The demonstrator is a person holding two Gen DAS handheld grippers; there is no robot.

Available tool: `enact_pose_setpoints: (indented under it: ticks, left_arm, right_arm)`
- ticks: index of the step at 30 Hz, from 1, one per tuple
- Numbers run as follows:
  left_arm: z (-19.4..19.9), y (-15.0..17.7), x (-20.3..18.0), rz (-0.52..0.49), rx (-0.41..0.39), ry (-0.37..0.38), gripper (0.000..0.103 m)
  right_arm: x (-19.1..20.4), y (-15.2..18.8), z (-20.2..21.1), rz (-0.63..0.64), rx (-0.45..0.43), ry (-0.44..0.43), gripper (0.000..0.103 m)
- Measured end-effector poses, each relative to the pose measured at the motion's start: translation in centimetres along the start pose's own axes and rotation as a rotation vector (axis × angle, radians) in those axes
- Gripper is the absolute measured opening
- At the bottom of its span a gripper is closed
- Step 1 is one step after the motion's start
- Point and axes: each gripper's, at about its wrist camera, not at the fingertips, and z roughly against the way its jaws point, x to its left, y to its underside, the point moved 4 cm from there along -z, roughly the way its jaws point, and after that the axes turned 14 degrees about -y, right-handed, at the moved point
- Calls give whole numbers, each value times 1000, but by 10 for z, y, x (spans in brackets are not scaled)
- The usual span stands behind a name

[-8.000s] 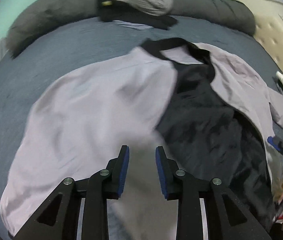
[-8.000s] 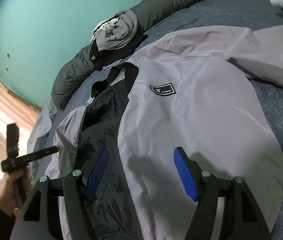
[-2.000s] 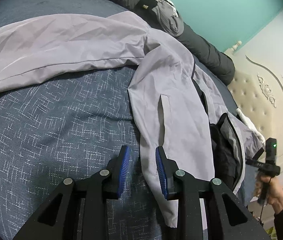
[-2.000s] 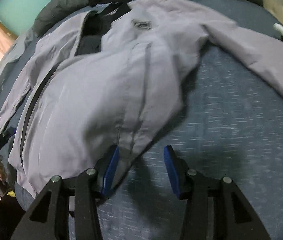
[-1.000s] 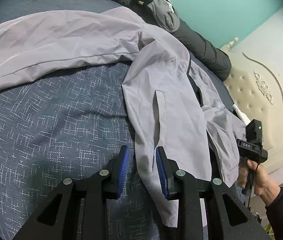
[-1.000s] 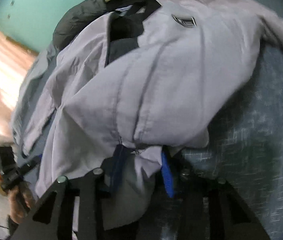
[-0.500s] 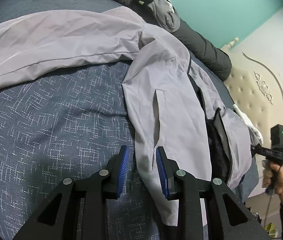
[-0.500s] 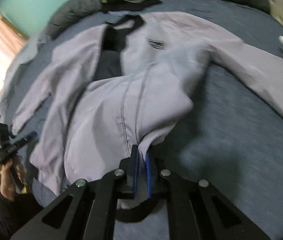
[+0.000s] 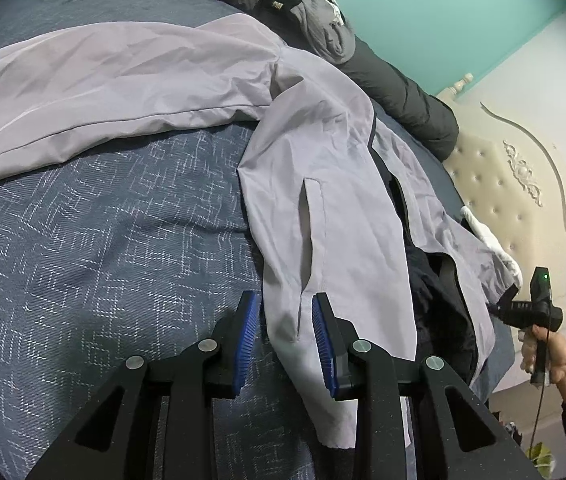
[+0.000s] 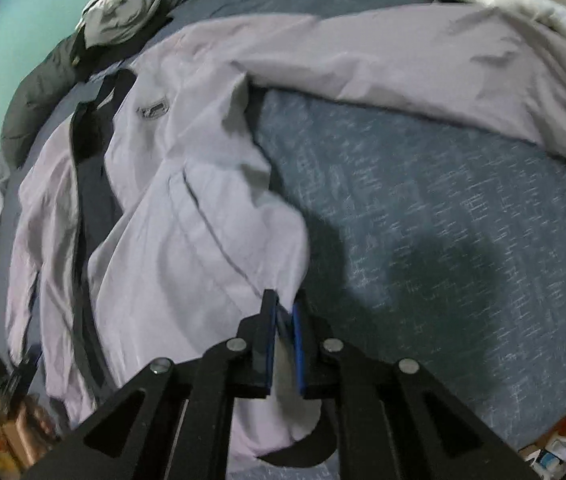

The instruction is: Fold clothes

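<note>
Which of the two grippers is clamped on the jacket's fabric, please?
The right gripper: its blue pads are nearly together with the jacket hem pinched between them. The left gripper only straddles the fabric, with a clear gap beside its left pad.

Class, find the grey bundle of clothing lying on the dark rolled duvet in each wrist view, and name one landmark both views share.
Left wrist view: the grey bundle sits top centre, right of middle, on the dark duvet.
Right wrist view: the bundle sits top left, on the duvet.
Shared landmark: the teal wall behind it.
</note>
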Motion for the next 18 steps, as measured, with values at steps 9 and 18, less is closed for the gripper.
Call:
enact_pose_setpoints:
  ticks: [9,18]
  left_arm:
    - [-5,14,-3,-55,64,-4,36]
    - [6,10,11,4,18,-28,36]
  right_arm:
    - [59,0,20,149,-216,-97,36]
    - [178,54,-74,292,41,-412,46]
